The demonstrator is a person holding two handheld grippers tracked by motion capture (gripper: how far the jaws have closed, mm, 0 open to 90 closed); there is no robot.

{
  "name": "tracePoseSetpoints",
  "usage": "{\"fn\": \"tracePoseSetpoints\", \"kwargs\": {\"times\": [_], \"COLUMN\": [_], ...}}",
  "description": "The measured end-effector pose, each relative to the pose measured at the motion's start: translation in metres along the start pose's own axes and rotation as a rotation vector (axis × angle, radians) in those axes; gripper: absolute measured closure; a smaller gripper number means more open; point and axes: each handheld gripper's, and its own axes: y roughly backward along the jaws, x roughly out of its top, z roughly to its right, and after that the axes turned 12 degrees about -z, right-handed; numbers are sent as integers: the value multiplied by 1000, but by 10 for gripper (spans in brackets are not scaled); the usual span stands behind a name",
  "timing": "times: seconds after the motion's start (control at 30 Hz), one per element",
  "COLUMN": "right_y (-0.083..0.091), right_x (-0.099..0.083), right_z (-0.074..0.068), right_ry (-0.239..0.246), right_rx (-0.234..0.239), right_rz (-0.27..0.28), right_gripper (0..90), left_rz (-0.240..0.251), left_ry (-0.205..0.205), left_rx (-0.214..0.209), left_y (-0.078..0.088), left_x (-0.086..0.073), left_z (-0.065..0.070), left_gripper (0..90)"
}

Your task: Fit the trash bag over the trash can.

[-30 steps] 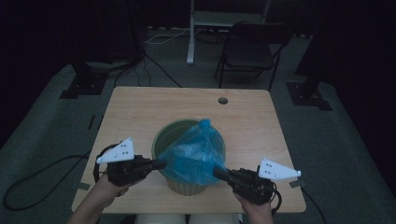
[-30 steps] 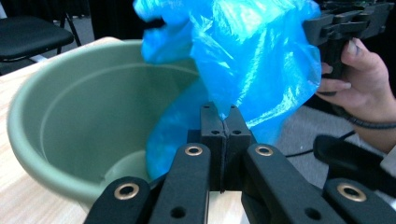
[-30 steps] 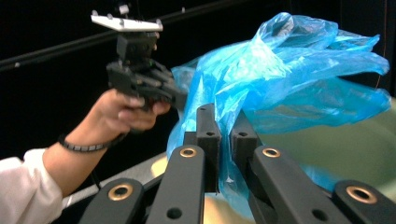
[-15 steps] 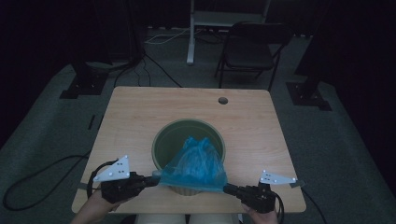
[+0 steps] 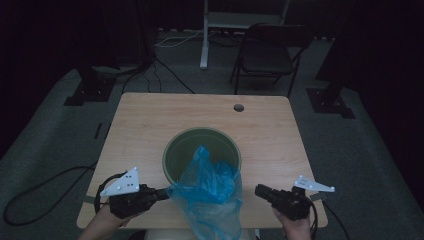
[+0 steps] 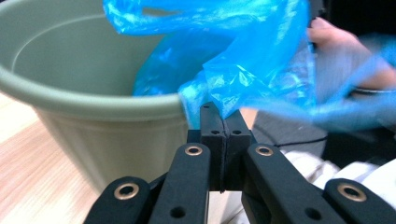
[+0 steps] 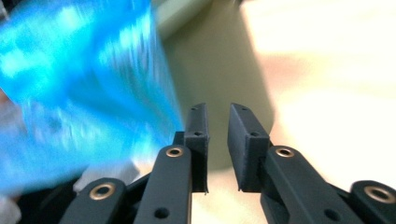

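1. Right now the work looks like lining a green bucket with a blue plastic bag; the bucket stands on the wooden counter, just ahead of both pairs of fingers.
2. The left gripper has its fingers clenched on one edge of the bag; in the left gripper view the blue film rises straight out of the closed tips, with the bucket's rim just beside them.
3. The right gripper has just been opening its fingers. In the right gripper view they stand apart with nothing between them, and the blurred bag lies off to one side of the tips, so it has let go.
4. The bag is bunched over the near rim of the bucket: part of it pokes up over the mouth, and the rest hangs down past the counter's near edge, between the two grippers.
5. Judging by this, the job is at an early stage. The bag is at the bucket but neither spread open nor pushed inside, and no edge is folded over the rim.
6. What is left, I would say: the right fingers need a fresh grip on the free edge, then the mouth must be pulled wide, the bag lowered in and its edge wrapped around the rim.
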Motion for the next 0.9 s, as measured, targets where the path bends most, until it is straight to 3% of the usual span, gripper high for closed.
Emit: {"fn": "tracePoseSetpoints", "kwargs": {"times": [0.1,0.2,0.27,0.3,0.33,0.4,0.43,0.47,0.57,0.63,0.7,0.73,0.77,0.83,0.9], "right_y": [14,14,8,8,-2,-2,-17,-22,-35,-43,-47,-47,-48,-45,-40], "right_x": [15,26,30,30,34,34,37,39,42,45,48,48,52,53,54], "right_z": [-14,-39,-56,-56,-73,-73,-89,-92,-98,-99,-96,-96,-89,-82,-73], "right_ry": [31,94,135,135,181,181,224,235,270,302,311,311,312,298,284], "right_rx": [30,98,151,151,192,192,234,245,235,203,181,181,174,172,161], "right_rz": [69,77,57,57,23,23,-23,-38,-83,-105,-120,-120,-123,-121,-116], "right_gripper": [677,594,531,531,504,504,487,482,501,733,858,858,870,878,878], "left_rz": [3,-1,2,2,6,7,11,12,19,7,3,3,11,13,29], "left_ry": [-18,-36,-37,-37,-44,-42,-50,-55,-64,-66,-56,-56,-19,-6,34], "left_rx": [-9,-10,-15,-15,-21,-19,-25,-27,-38,-16,5,5,28,28,46], "left_y": [-1,-3,-5,-5,-5,-6,-6,-6,-6,-7,-5,-5,-1,2,12], "left_x": [5,9,12,12,14,16,21,22,26,28,27,27,23,21,12], "left_z": [4,7,8,8,9,9,11,11,12,12,7,7,-1,-4,-13], "left_gripper": [900,900,900,900,900,900,900,900,900,900,900,900,900,900,900]}}
